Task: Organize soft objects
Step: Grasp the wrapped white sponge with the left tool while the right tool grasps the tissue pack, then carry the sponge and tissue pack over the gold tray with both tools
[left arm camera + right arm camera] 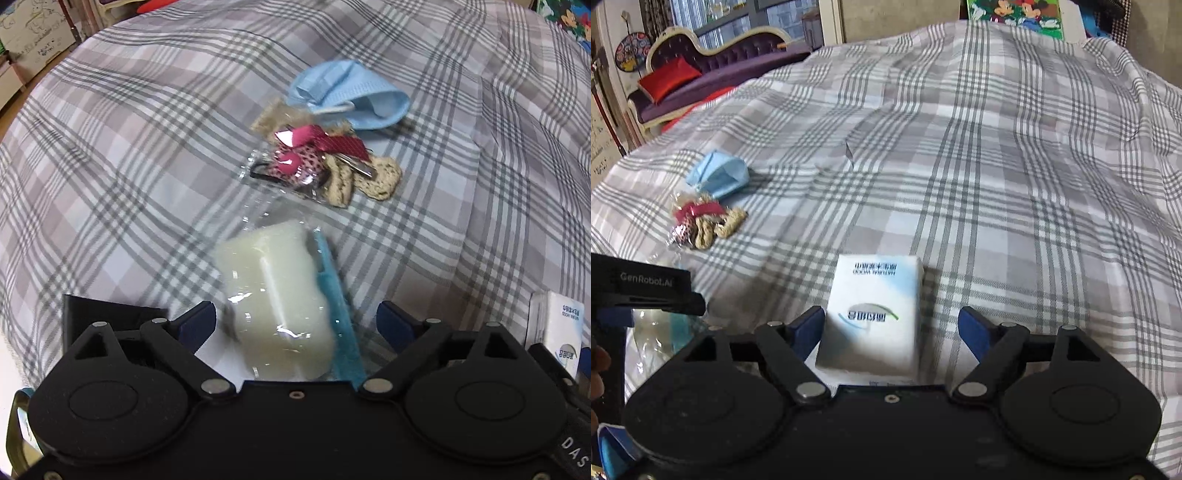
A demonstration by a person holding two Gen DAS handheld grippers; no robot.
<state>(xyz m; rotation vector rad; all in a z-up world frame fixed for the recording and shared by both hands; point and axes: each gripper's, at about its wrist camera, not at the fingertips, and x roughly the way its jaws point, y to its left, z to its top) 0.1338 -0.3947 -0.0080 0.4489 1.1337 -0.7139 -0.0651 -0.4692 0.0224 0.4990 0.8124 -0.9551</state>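
From the left wrist, the left gripper (295, 321) stands wide apart over the plaid bedspread (147, 147), and a pale sponge (277, 306) with a blue scrubbing layer, sealed in clear wrap, sits between its blue fingers (197, 319) with a gap on each side, so nothing is gripped. Beyond the sponge lies a clear packet of hair clips and crochet bits (314, 162), and just past that packet a crumpled blue face mask (347, 94) rests touching its far end. To the right of the sponge, at the edge of view, a white tissue pack (554, 328) shows. From the right wrist, the right gripper (892, 328) is also spread open, with the tissue pack (873, 314) between its fingers (973, 328); the left finger sits right against the pack's side, while the right one stands clear, so the pack is not squeezed. Far left of the tissue pack lie the packet (701, 225) and, just behind it, the face mask (718, 179). At the left edge, near the tissue pack, the other gripper's (646, 291) black body pokes in above the wrapped sponge (665, 332).
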